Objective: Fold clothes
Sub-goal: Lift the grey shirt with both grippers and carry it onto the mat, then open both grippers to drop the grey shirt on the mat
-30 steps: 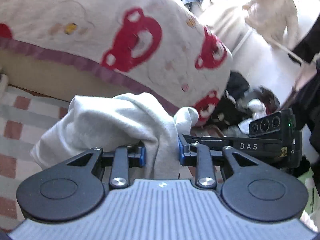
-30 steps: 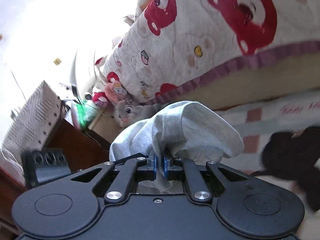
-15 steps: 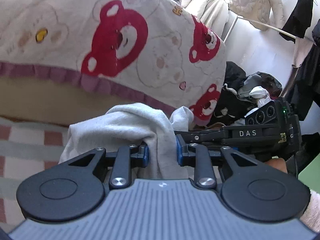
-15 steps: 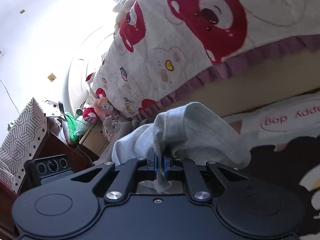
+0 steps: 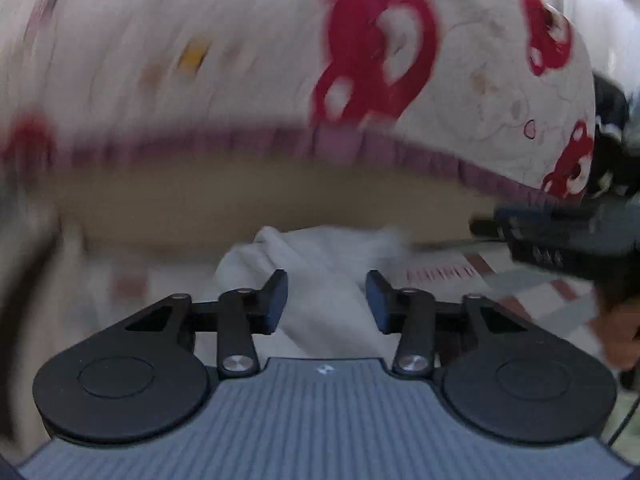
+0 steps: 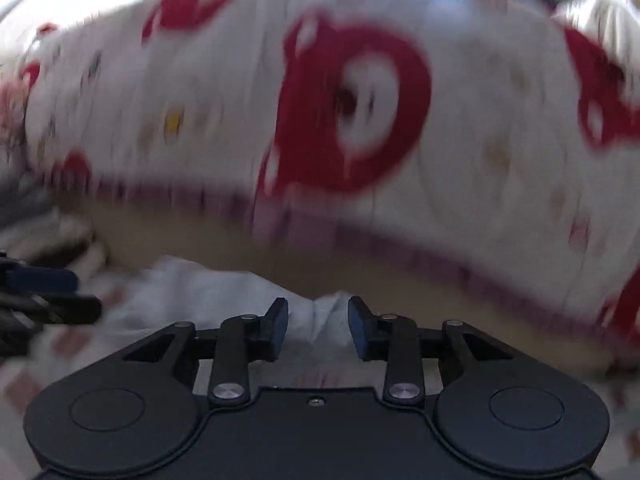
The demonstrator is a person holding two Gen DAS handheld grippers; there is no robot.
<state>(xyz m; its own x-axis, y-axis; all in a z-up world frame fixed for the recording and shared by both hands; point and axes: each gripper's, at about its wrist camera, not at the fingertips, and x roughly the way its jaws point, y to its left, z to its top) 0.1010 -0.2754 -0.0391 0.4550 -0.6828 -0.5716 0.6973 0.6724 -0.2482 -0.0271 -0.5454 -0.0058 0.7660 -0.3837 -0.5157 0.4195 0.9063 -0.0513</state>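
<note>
A pale grey garment (image 5: 320, 272) lies bunched on the checked mat in front of both grippers; it also shows in the right wrist view (image 6: 224, 292). My left gripper (image 5: 326, 300) is open, its blue pads apart on either side of the cloth, holding nothing. My right gripper (image 6: 318, 322) is open too, with a fold of the garment between and just beyond its pads. The right gripper shows at the right edge of the left wrist view (image 5: 560, 236). The left gripper shows at the left edge of the right wrist view (image 6: 40, 292). Both views are motion-blurred.
A white quilt with red bears and a purple hem (image 5: 360, 80) hangs over the bed edge just behind the garment, also in the right wrist view (image 6: 360, 112). The tan bed side (image 5: 260, 204) runs below it. Dark clothes (image 5: 608, 120) pile at the right.
Both grippers have opened and let go of the grey garment, which now lies on the mat. Both have swung to face the bed, fast enough to blur the views.
</note>
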